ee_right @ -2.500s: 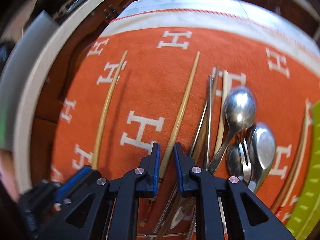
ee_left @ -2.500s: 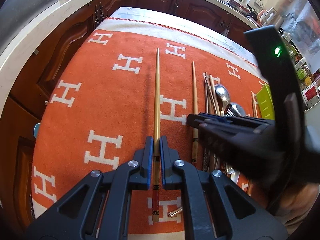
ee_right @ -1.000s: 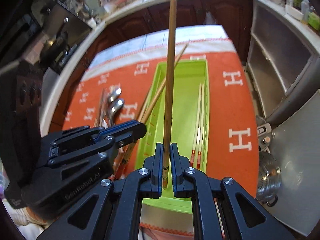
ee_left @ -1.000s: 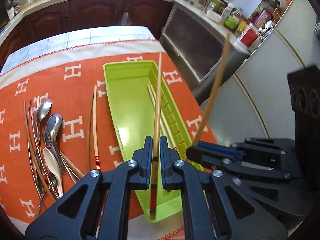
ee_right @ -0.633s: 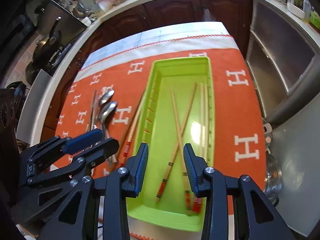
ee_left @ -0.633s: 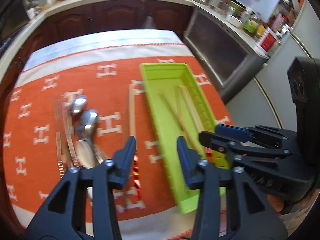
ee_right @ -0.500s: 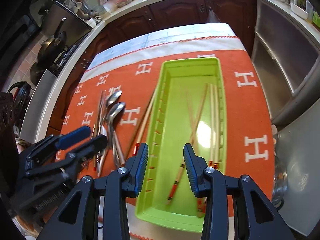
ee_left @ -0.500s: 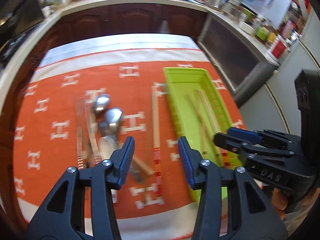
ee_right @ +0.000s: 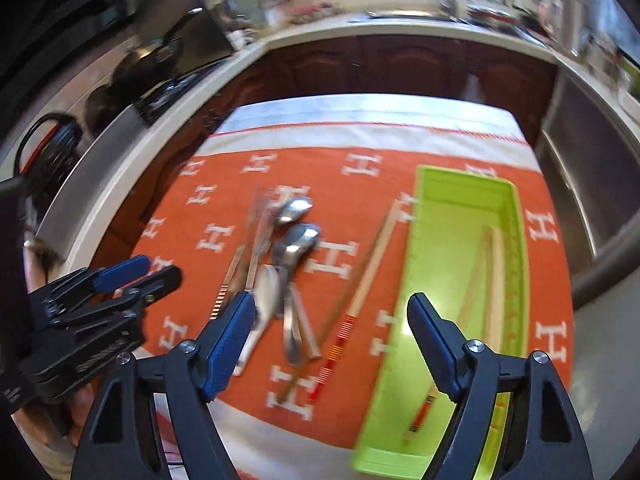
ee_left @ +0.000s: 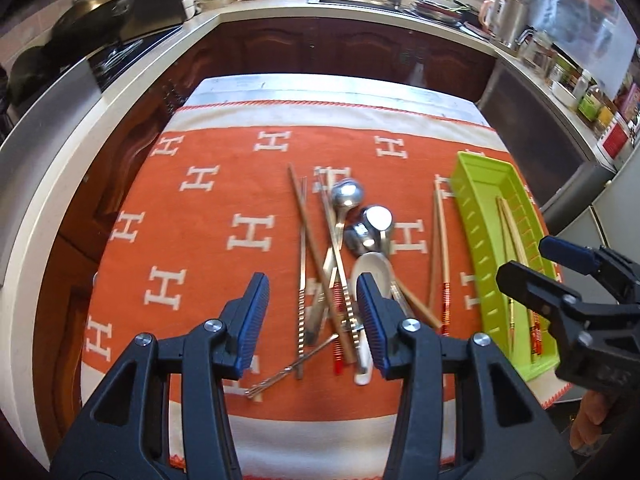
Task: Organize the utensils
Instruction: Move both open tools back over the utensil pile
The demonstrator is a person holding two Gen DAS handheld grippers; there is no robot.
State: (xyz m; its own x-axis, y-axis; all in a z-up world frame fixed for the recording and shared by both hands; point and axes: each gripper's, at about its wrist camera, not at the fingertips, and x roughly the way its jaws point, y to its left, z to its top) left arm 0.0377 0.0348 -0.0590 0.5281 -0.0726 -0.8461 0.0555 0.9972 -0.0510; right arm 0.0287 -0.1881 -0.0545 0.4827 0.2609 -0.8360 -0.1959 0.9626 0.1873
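While both tongs (ee_left: 312,312) (ee_right: 332,340) gape (empty), chopsticks (ee_right: 494,276) lie in the tray (ee_right: 440,248).

I see polished, mirror-bright metal spoons (ee_left: 347,196) on a matt woven orange cloth (ee_left: 208,216). The chopsticks (ee_left: 440,248) look like smooth pale wood. The green tray (ee_left: 476,216) is glossy plastic; my gripper pads (ee_left: 252,312) are ribbed blue rubber.
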